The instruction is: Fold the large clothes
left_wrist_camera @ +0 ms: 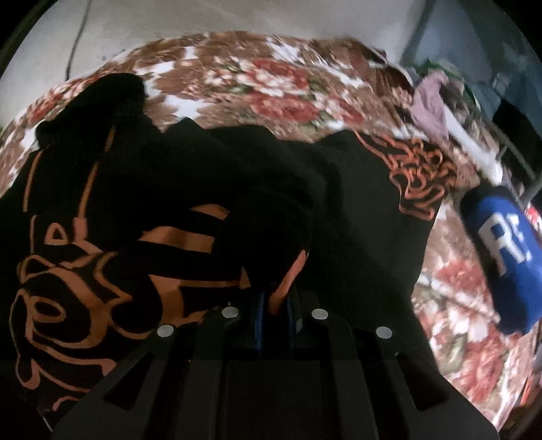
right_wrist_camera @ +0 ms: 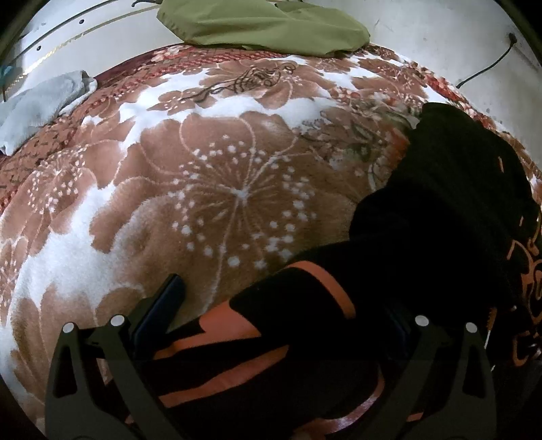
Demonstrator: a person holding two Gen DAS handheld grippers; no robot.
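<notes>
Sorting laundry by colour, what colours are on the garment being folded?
Black with orange printed graphics; clearest in the left wrist view.

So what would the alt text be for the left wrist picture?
The left gripper, shut on a fold of a black garment with orange print, holds it over a floral blanket. A blue sleeve with white letters shows at the right edge.

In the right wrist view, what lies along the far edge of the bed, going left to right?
Pale grey cloth → olive green garment → black cable on the wall.
</notes>
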